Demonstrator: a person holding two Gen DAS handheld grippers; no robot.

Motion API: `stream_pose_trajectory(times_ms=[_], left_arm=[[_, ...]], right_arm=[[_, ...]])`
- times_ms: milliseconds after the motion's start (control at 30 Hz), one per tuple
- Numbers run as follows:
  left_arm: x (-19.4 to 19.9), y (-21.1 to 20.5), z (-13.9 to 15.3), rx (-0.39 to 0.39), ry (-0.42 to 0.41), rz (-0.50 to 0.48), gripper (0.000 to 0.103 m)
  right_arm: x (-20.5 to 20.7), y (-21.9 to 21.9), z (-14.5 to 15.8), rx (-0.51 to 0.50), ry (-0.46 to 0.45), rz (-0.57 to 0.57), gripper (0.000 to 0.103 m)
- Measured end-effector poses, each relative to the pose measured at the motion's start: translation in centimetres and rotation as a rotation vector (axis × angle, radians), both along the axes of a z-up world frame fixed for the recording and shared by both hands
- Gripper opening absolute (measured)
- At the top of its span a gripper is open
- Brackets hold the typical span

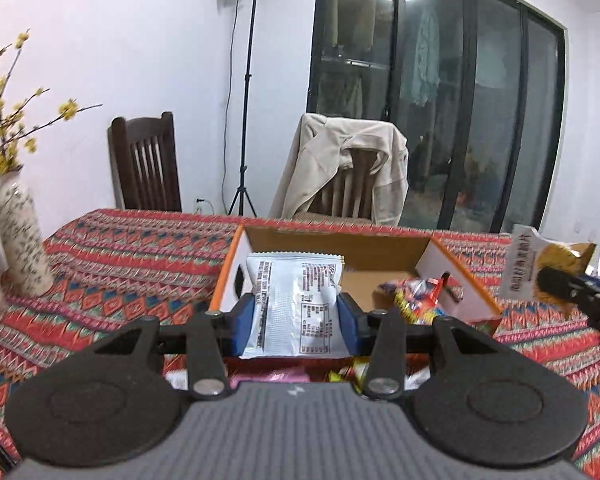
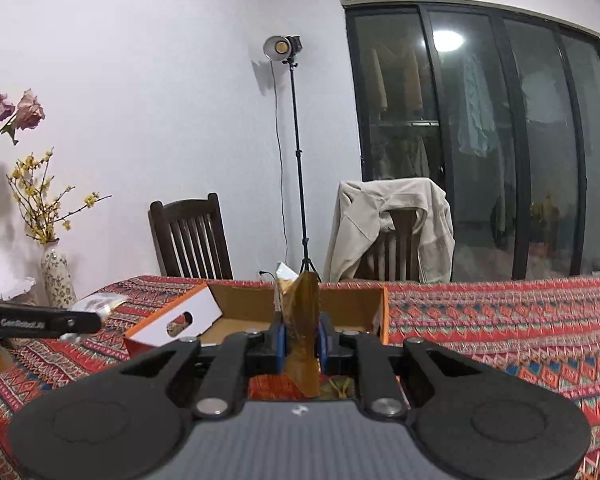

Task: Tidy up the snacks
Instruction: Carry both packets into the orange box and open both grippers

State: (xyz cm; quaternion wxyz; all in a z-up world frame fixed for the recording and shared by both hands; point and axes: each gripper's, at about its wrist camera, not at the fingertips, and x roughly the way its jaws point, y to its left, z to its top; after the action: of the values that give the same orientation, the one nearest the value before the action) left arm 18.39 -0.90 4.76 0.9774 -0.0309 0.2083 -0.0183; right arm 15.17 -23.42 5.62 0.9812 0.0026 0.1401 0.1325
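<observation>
While the left gripper (image 1: pixel 296 312) is clenching one silvery-white foil snack packet (image 1: pixel 292 300) above the open orange-edged cardboard box (image 1: pixel 336 244), the right gripper (image 2: pixel 300 344) is pinching one yellow-brown snack pouch (image 2: pixel 300 320) edge-on. Either slick packet risks slipping and missing the box. Several wrapped snacks (image 1: pixel 416 296) are lying inside, too cluttered to count.

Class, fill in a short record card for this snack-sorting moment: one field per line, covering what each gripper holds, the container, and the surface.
left gripper: jaws shut on silver snack packet
right gripper: jaws shut on yellow snack packet, held edge-on
container: open cardboard box, a few colourful snacks inside
surface: table with patterned red tablecloth
beside box: flower vase
</observation>
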Motion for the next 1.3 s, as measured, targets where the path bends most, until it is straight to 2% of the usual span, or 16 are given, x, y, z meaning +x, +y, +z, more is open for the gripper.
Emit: stream_pose_trajectory(times_ms=[233, 500, 667, 833, 1100, 1167, 1200, 1233, 1267, 1300], left_arm=[[3.1, -1.4, 0.9, 0.002, -0.027, 0.004, 0.044], [7.8, -2.3, 1.2, -0.018, -0.034, 0.033, 0.044], [10.4, -2.2, -0.3, -0.023, -0.016, 0.066, 0.044], [11.9, -1.8, -2.5, -0.020, 0.020, 0.074, 0.044], [12.8, -1.4, -4.3, 0.002, 0.051, 0.076, 0.046], [12.8, -1.2, -4.4, -0.014, 0.051, 0.075, 0.050], [12.7, -1.2, -4.4, -0.021, 0.047, 0.075, 0.061], [12.5, -1.1, -4.3, -0.026, 0.037, 0.079, 0.078], [12.3, -1.1, -4.2, -0.028, 0.024, 0.088, 0.087], [12.1, -1.0, -4.0, -0.030, 0.009, 0.102, 0.103]], right_arm=[[3.4, 1.6, 1.0, -0.002, -0.019, 0.000, 0.015], [8.0, 2.8, 0.8, 0.000, -0.025, -0.027, 0.015], [10.6, 3.0, -0.2, 0.023, -0.011, -0.057, 0.015], [12.0, 3.1, -2.2, 0.004, 0.019, -0.055, 0.015], [13.7, 3.1, -4.4, -0.019, 0.087, -0.053, 0.015], [14.1, 2.9, -4.7, -0.016, 0.101, -0.060, 0.019], [14.1, 2.8, -4.8, -0.010, 0.107, -0.067, 0.019], [14.2, 2.6, -4.9, -0.002, 0.115, -0.067, 0.028], [14.3, 2.5, -5.0, 0.008, 0.122, -0.065, 0.048], [14.3, 2.3, -5.0, 0.015, 0.125, -0.066, 0.062]])
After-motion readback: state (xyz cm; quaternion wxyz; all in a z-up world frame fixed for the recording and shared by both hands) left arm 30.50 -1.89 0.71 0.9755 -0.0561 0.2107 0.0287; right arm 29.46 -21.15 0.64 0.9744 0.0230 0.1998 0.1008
